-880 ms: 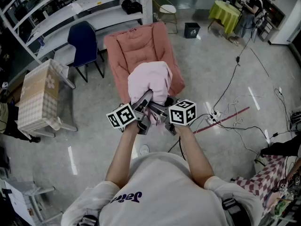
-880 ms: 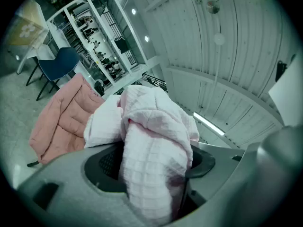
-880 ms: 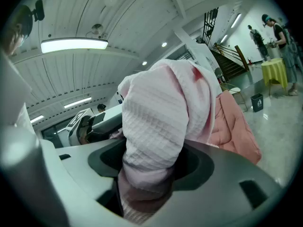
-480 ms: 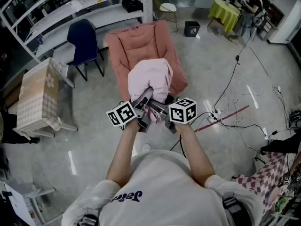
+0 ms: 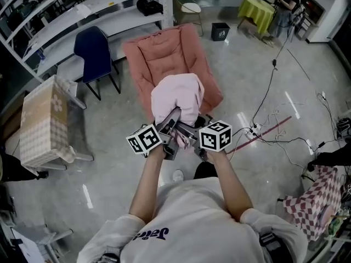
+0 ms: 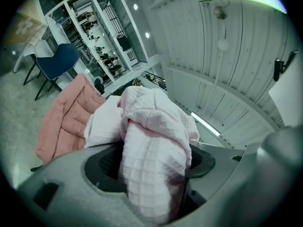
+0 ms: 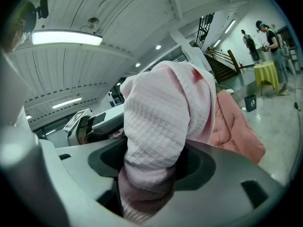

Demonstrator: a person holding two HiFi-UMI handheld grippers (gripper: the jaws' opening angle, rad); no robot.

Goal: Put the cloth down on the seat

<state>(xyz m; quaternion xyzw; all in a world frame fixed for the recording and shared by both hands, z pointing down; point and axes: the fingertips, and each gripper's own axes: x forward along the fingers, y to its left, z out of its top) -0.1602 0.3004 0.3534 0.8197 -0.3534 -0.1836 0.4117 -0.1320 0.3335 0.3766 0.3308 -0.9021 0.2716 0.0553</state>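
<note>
A pale pink waffle cloth (image 5: 176,96) hangs bunched between both grippers, held up in front of the salmon-pink padded seat (image 5: 164,53). My left gripper (image 5: 171,124) is shut on a thick fold of the cloth (image 6: 151,160), which fills its jaws. My right gripper (image 5: 189,129) is shut on another thick fold of the cloth (image 7: 161,141). The two grippers are close together, side by side, above the seat's near edge. The seat (image 6: 66,122) shows behind the cloth in the left gripper view, and the seat (image 7: 236,126) lies to the right in the right gripper view.
A dark blue chair (image 5: 96,51) stands left of the seat, before white shelving (image 5: 82,12). A table with a checked cloth (image 5: 46,119) is at the left. Cables and a power strip (image 5: 255,130) lie on the floor at the right. A black bin (image 5: 221,33) and a yellow-covered table (image 5: 259,11) stand further back.
The view has shifted slightly; the grippers and the cloth keep their hold and sit a little lower in the picture.
</note>
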